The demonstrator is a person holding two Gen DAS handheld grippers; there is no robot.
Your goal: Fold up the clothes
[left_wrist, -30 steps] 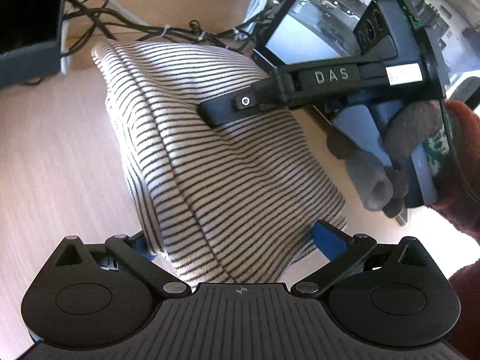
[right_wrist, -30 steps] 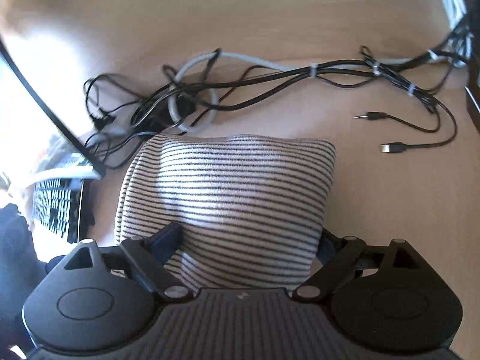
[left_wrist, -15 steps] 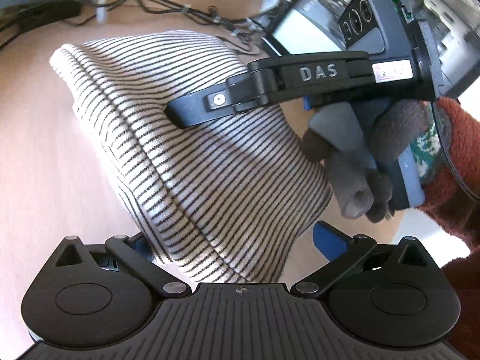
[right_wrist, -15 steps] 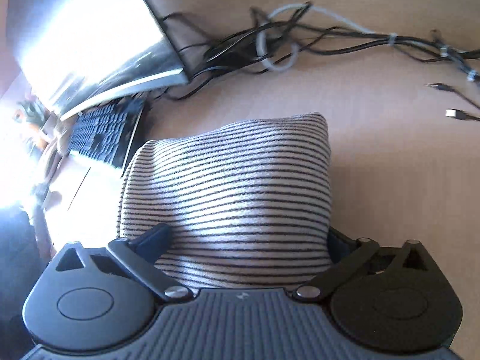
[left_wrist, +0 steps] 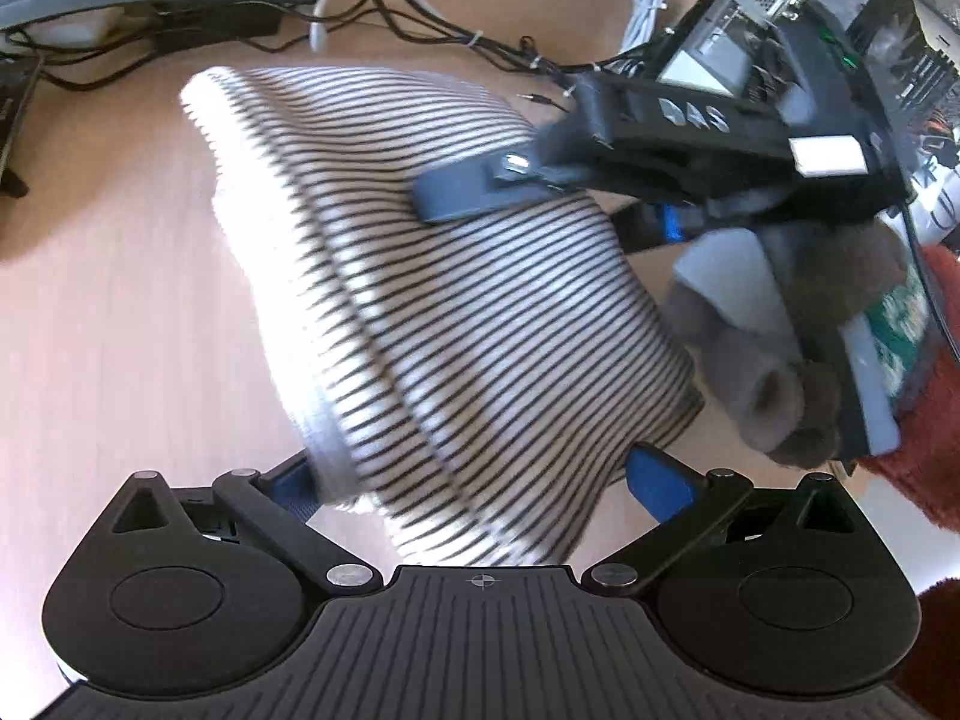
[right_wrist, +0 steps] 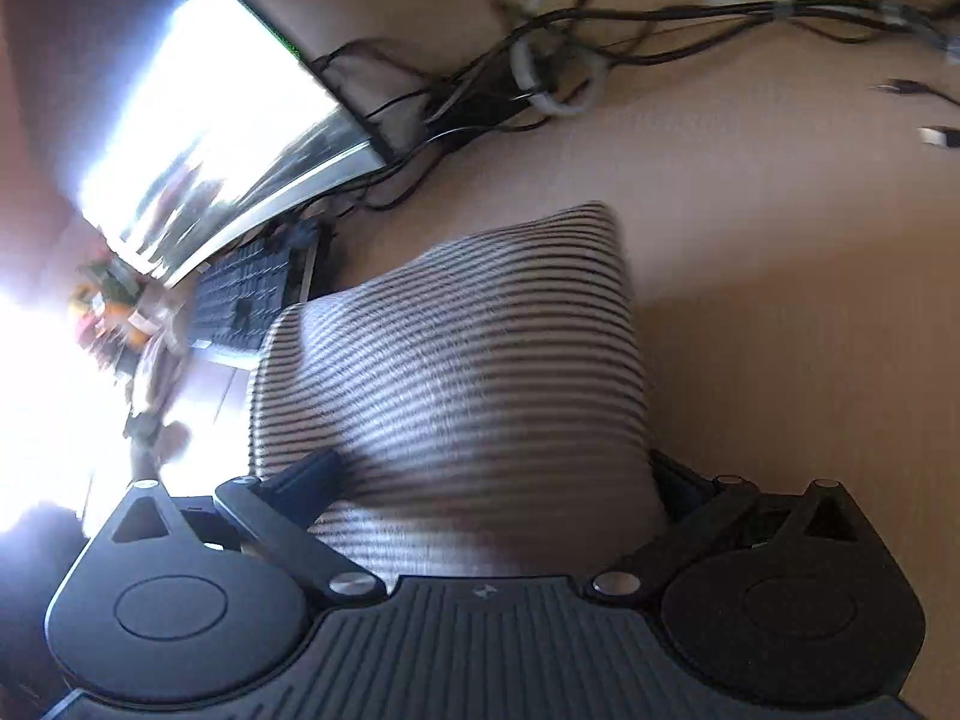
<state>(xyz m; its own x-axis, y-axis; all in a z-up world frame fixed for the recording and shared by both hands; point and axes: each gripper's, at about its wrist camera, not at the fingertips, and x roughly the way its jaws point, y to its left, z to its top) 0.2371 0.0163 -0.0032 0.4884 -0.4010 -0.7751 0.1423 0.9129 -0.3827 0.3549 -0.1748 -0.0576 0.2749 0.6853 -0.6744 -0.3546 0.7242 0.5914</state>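
**Folded striped garment between two hand-held grippers**

- Left hand-held gripper point(left_wrist: 480, 480): jaws spread wide, the folded striped garment point(left_wrist: 444, 300) lying between the blue fingertips point(left_wrist: 657, 480); whether the pads press the cloth cannot be told.
- Right hand-held gripper point(right_wrist: 486, 480): jaws wide, the striped garment point(right_wrist: 468, 372) filling the gap at lower centre, its edges against both fingers; firmness of grip not discernible.
- Garment: a thick folded bundle at frame centre in both views, over the wooden worktop point(left_wrist: 108, 312).
- Left wrist view only: the right hand-held gripper point(left_wrist: 462, 195) from outside, one finger laid on top of the cloth, held by a gloved hand point(left_wrist: 780, 372) at right; computer case point(left_wrist: 840, 18) upper right.
- Right wrist view only: monitor point(right_wrist: 198, 120) and keyboard point(right_wrist: 252, 294) at left; cable bundle point(right_wrist: 564, 60) across the top; loose plugs point(right_wrist: 936, 135) at upper right.
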